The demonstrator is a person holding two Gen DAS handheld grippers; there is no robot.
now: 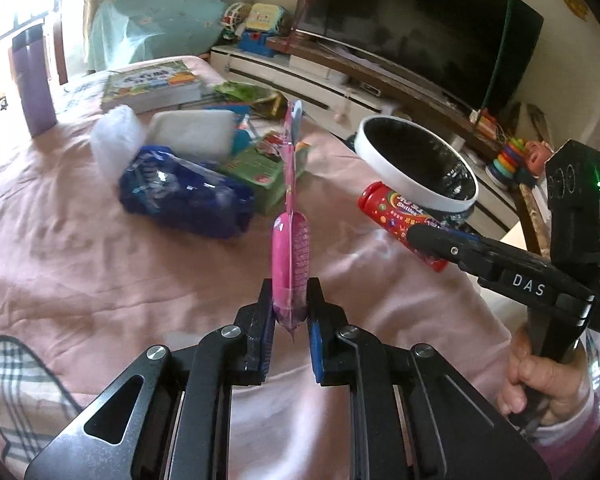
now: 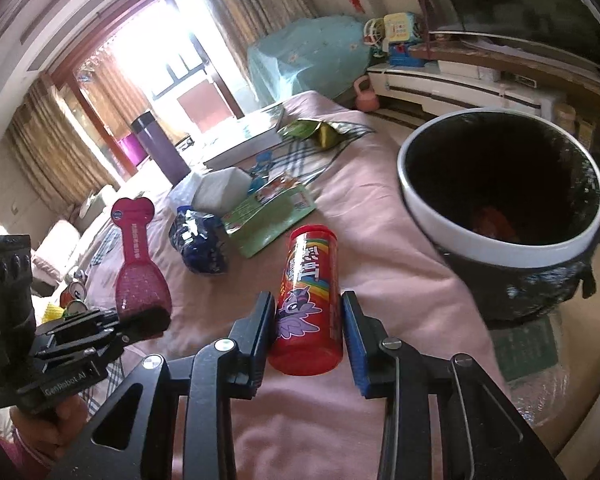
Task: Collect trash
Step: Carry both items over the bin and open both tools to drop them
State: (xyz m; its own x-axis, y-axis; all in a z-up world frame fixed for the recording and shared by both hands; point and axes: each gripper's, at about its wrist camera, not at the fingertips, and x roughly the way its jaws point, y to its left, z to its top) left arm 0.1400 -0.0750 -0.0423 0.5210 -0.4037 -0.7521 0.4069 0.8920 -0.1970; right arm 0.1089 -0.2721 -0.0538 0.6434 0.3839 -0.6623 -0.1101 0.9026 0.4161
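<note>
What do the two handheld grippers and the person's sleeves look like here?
Both the left gripper and the right gripper are black metal linkages with silver pivot bolts and blue-padded fingers. The right one reads "DAS", with a green light; the left reads "GenRobot AI". Sleeves are pink.

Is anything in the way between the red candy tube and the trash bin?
Nothing visible. The right gripper holds the red candy tube, and only bare pink blanket lies between it and the trash bin.
</note>
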